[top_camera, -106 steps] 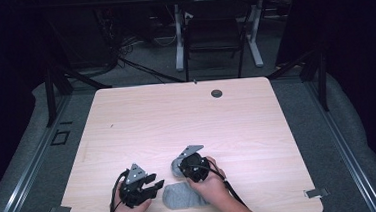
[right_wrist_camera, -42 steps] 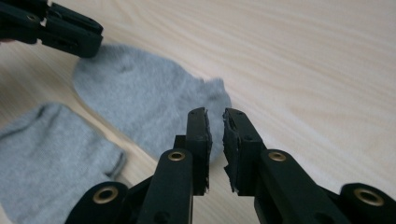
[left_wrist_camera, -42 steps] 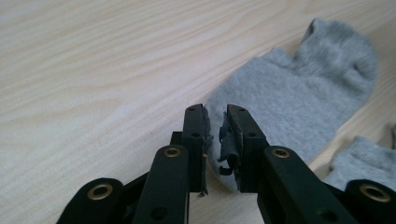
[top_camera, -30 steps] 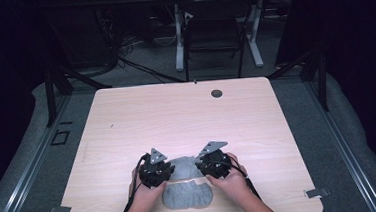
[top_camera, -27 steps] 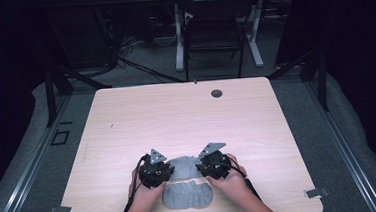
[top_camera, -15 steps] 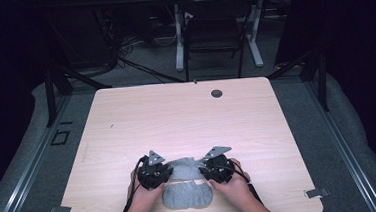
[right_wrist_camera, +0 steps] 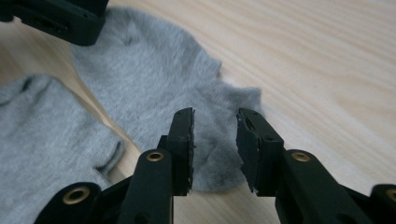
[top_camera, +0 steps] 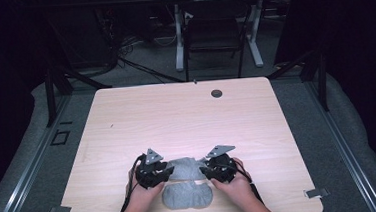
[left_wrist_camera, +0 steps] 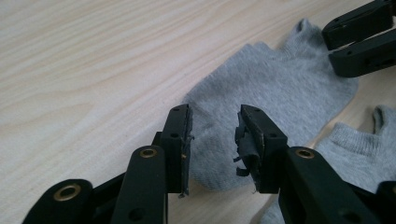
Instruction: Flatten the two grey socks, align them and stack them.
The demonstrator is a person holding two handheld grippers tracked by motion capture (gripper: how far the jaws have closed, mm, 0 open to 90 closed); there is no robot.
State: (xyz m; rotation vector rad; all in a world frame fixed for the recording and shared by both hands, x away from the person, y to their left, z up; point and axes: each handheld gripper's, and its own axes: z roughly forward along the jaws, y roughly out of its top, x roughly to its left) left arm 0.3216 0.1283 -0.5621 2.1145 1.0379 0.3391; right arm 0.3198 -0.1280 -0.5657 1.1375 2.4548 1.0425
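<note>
1. Table [top_camera: 186,111]: pale wood top, bearing everything listed below; a small dark round fitting [top_camera: 216,93] sits well beyond both grippers, toward the far edge.

2. Near sock [top_camera: 186,196]: grey ankle sock, lying flat on the person's side of both grippers, between the two hands. In the right gripper view it lies to the left of the jaws, apart from them.

3. Far sock [top_camera: 184,167]: grey ankle sock, stretched flat between the two grippers, one end under each.

4. Left gripper [left_wrist_camera: 212,137]: jaws apart, having just been opening; one end of the far sock lies on the table between them, the pads not pressing it. One pad's lining [left_wrist_camera: 245,149] is frayed and peeling.

5. Right gripper [right_wrist_camera: 215,140]: jaws apart, likewise just opening; the sock's other end lies between them, unclamped.

Risk, as judged: the frayed lining may snag the knit as the left gripper lifts away, dragging the far sock out of its flat lay. A careless withdrawal toward the person could also ruck the near sock just behind the jaws.
</note>
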